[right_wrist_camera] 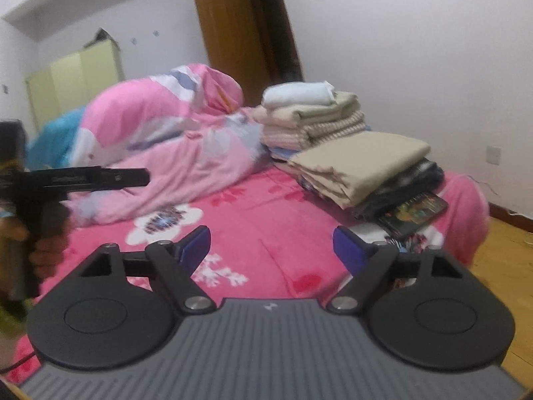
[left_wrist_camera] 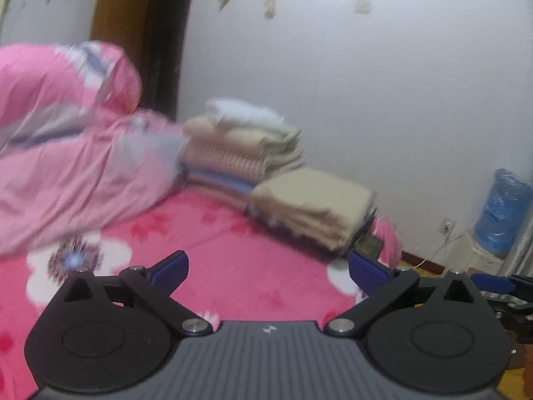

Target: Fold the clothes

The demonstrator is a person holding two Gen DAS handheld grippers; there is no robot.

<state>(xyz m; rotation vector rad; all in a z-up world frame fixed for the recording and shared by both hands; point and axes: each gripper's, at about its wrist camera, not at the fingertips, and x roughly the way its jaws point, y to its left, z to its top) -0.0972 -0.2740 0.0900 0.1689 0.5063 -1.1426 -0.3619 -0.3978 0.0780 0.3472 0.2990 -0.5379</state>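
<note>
Left claw (left_wrist_camera: 268, 271) and right claw (right_wrist_camera: 271, 248) both stand spread wide with nothing between the pads, above the pink floral bed (right_wrist_camera: 266, 233); folded clothes (right_wrist_camera: 359, 163) are stacked at 1 o'clock near the wall; a crumpled pink quilt (right_wrist_camera: 173, 140) lies at 10 o'clock.

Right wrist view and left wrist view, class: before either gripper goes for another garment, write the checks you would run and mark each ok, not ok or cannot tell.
1. Left gripper open with nothing between its fingers: ok.
2. Right gripper open with nothing between its fingers: ok.
3. Beige folded cloth lies flat on top of the near pile: ok.
4. Far stack of folded clothes stands without toppling: ok.
5. Bare patch of the pink bedspread ahead of the grippers for folding: ok.
6. Next unfolded garment located: cannot tell; only the pink quilt lies heaped.
</note>
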